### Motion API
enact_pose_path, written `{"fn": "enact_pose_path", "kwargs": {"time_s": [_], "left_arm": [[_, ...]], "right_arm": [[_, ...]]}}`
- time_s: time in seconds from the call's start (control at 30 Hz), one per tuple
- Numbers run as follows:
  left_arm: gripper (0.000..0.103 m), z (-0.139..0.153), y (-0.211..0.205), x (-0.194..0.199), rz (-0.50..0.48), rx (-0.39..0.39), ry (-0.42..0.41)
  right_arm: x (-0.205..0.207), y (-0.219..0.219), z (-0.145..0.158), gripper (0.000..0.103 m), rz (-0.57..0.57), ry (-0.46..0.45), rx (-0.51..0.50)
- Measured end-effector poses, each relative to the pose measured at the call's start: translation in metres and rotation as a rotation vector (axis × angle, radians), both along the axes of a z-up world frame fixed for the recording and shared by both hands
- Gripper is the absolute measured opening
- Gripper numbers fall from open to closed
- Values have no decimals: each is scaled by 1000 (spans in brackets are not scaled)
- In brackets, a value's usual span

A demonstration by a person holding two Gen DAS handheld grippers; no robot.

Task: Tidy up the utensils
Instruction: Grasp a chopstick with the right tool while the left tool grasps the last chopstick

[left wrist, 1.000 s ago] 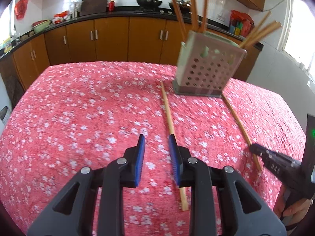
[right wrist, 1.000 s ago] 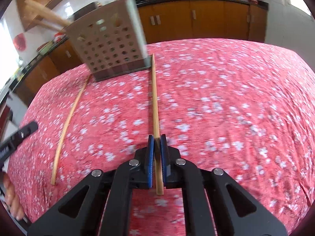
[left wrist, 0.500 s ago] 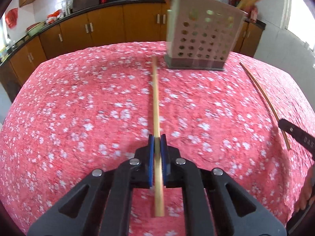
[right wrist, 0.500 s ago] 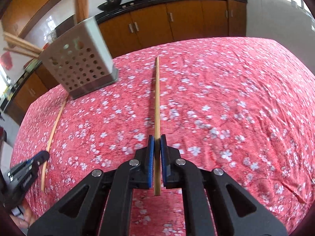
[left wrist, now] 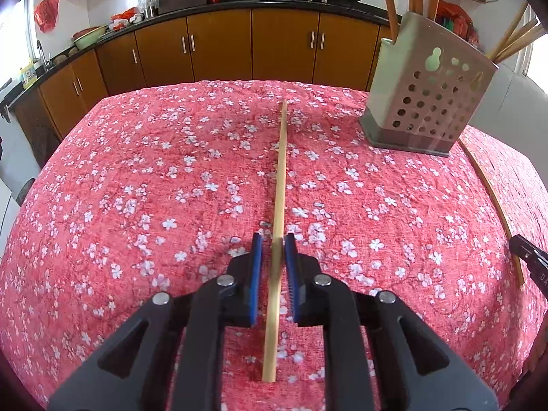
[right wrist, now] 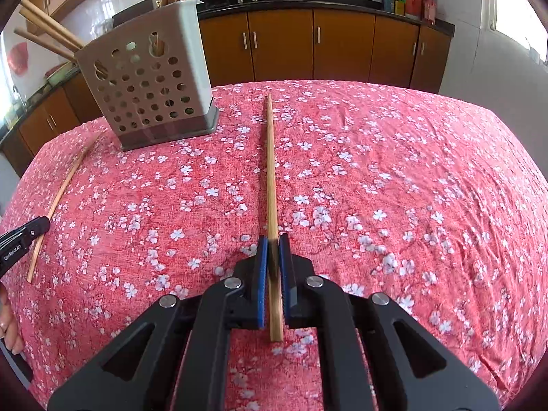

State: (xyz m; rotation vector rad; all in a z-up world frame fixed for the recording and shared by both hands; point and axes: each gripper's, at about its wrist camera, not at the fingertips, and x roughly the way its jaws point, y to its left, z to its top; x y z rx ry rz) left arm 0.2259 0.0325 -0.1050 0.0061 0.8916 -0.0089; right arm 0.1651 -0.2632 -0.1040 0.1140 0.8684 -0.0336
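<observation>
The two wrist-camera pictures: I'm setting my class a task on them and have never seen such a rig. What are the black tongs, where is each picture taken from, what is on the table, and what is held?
There is no robot here. A person holds a two-finger gripper in each hand, and a camera on each looks along its fingers. One picture comes from the left gripper, the other from the right gripper. On the red flowered tablecloth stands a perforated holder with stored chopsticks in it. The right gripper is shut on one chopstick. The left gripper's jaws have just been opening. A paler chopstick sits between them, unclamped.
</observation>
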Motion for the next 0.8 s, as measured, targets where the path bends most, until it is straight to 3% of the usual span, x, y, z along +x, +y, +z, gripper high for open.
{"fn": "enact_pose_path", "kwargs": {"time_s": [0.8], "left_arm": [[25, 2, -3, -4, -18, -45, 0]], "right_arm": [[1, -5, -1, 8, -3, -2, 23]]}}
